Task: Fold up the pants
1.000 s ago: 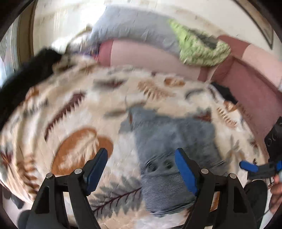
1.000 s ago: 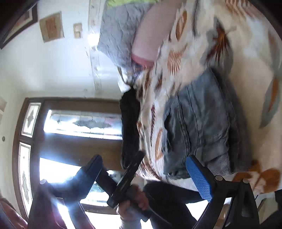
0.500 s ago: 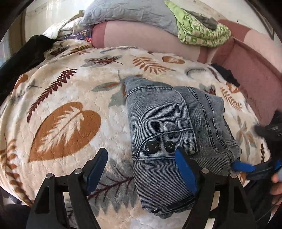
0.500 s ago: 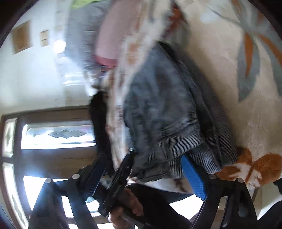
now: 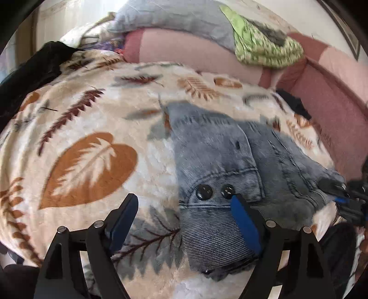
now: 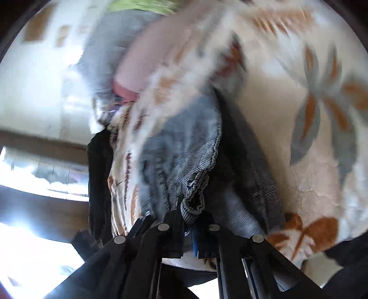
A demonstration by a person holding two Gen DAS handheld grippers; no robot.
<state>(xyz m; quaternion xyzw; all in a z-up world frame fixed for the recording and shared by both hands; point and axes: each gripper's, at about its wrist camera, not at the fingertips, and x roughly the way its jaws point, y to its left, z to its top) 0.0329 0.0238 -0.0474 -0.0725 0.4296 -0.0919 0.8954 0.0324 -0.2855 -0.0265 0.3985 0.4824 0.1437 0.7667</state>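
Note:
Folded grey-blue denim pants (image 5: 220, 161) with two black buttons lie on a leaf-patterned blanket (image 5: 92, 128). My left gripper (image 5: 184, 202) hovers over their near left edge. Its jaws are opening and nothing is pinched; the right blue pad (image 5: 243, 220) stands over the fabric and the left one over bare blanket. In the left wrist view my right gripper (image 5: 345, 197) sits at the pants' right corner. The right wrist view shows that gripper (image 6: 188, 216) shut on a bunched edge of the pants (image 6: 179, 147), with that edge lifted slightly.
A pink bolster (image 5: 184, 50), a grey pillow (image 5: 174, 20) and a green cloth (image 5: 264, 48) lie at the far side. A pink sofa arm (image 5: 326, 96) borders the right. A black garment (image 5: 34, 69) hangs over the left edge. A bright window (image 6: 34, 172) is behind.
My right gripper has moved in to the pants' edge and closed on it, from wide open. The left gripper has stayed over the near edge, its jaws a little wider.

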